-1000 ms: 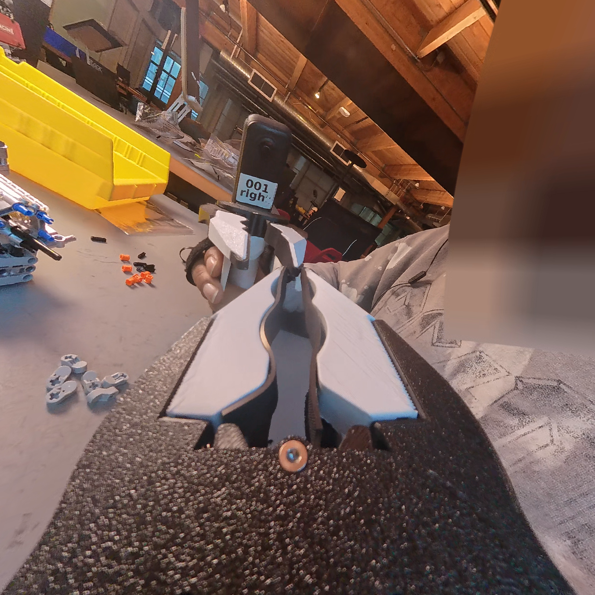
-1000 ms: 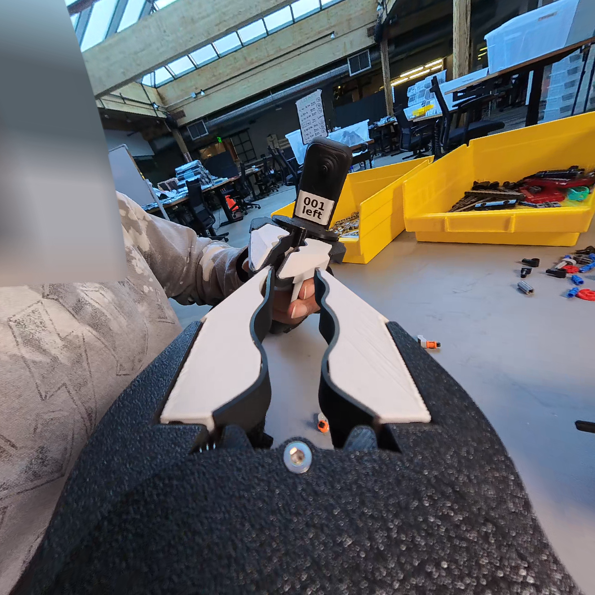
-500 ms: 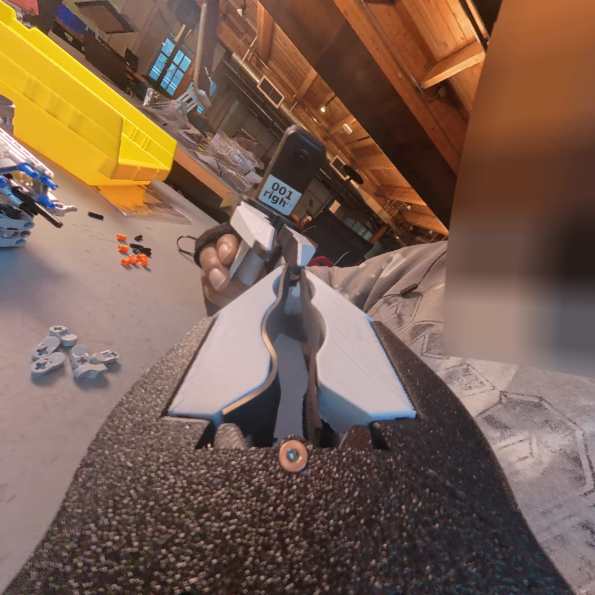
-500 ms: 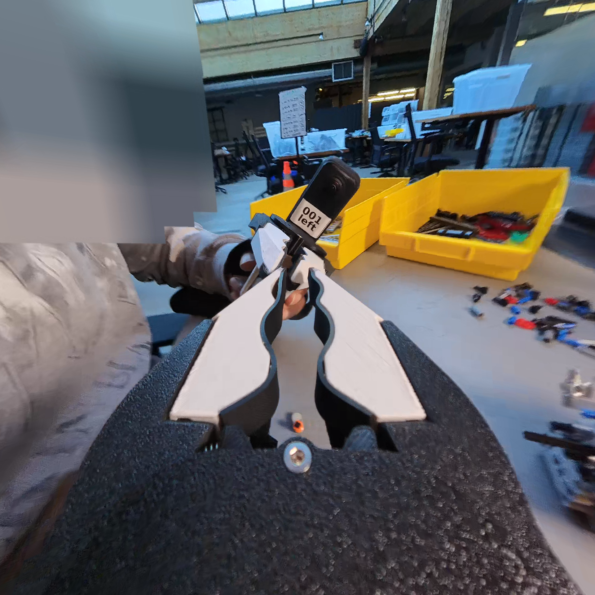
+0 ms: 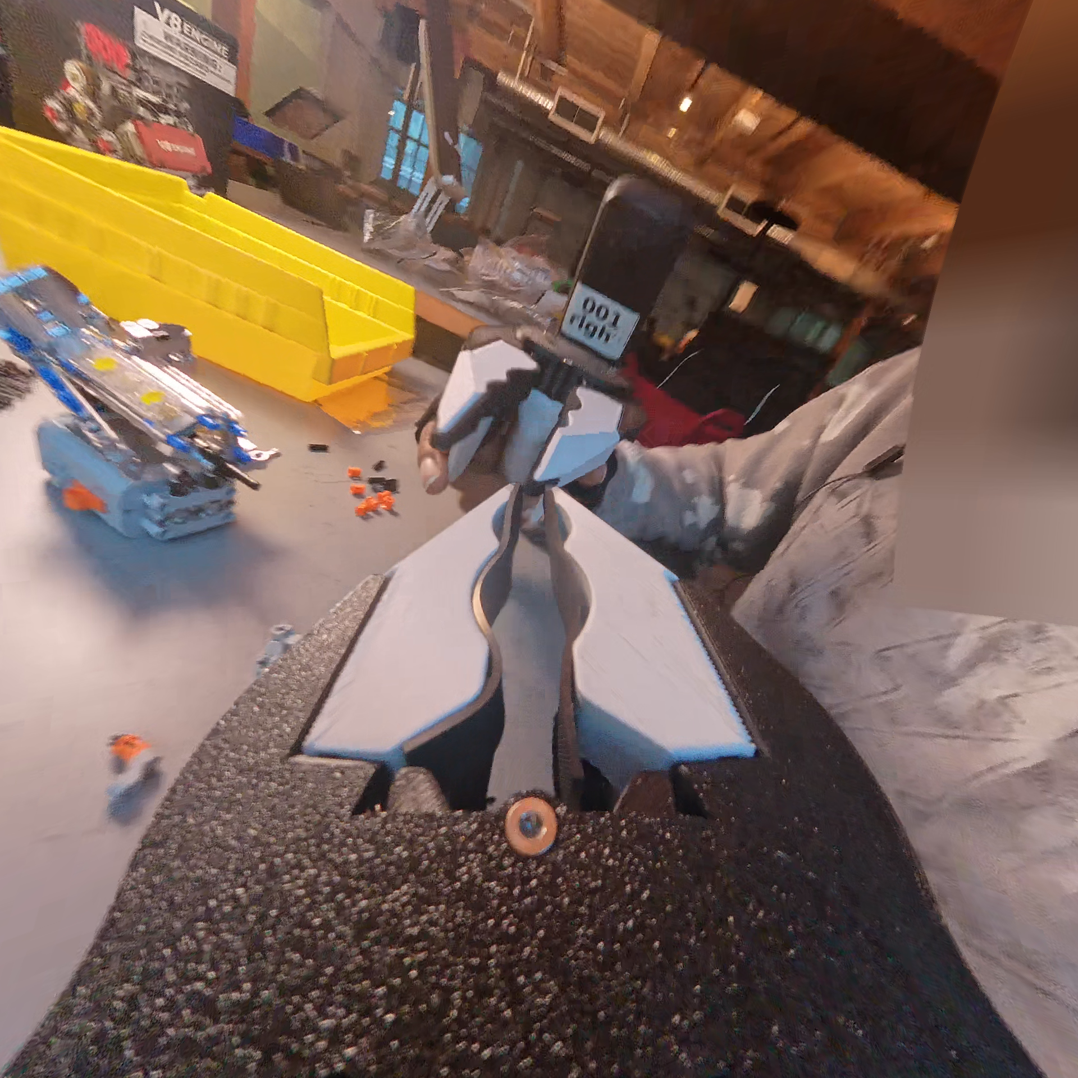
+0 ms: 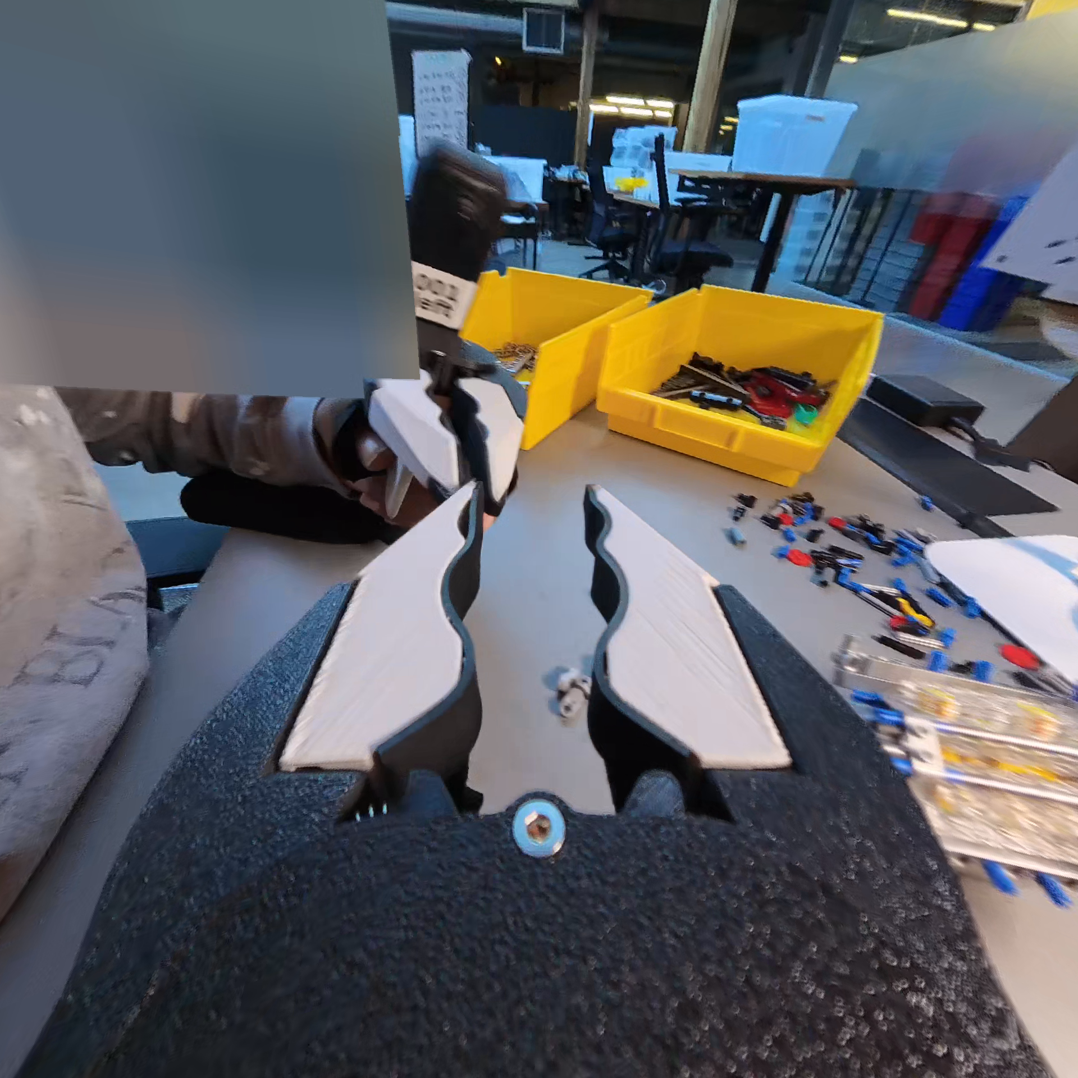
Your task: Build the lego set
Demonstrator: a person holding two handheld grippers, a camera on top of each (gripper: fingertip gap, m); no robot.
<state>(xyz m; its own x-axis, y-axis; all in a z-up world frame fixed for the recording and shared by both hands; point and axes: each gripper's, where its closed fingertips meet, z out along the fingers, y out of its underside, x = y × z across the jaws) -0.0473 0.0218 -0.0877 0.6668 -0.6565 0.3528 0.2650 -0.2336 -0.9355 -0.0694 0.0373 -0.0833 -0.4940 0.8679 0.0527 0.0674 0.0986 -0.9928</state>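
My left gripper [image 5: 532, 496] has its tips almost together, shut on what looks like a small light grey piece [image 5: 534, 516]. It is held above the grey table [image 5: 175, 612], pointing at my right gripper [image 5: 525, 420] in a hand. My right gripper [image 6: 531, 496] is open and empty above the table [image 6: 525, 583]. A small grey piece [image 6: 569, 694] lies on the table below its fingers. The left gripper also shows in the right wrist view [image 6: 443, 455], just beyond the right gripper's left fingertip.
A grey and blue brick-built model [image 5: 134, 443] [image 6: 962, 758] stands on the table. Two yellow bins [image 6: 741, 379] hold parts at the back, and they also show in the left wrist view [image 5: 204, 280]. Loose small parts [image 6: 846, 554] and orange pieces [image 5: 373, 501] are scattered. A white sheet [image 6: 1021, 583] lies at the right.
My right gripper has opened wider and swung right, towards the table. The left wrist view has turned, so the model now shows closer. The left gripper stays shut.
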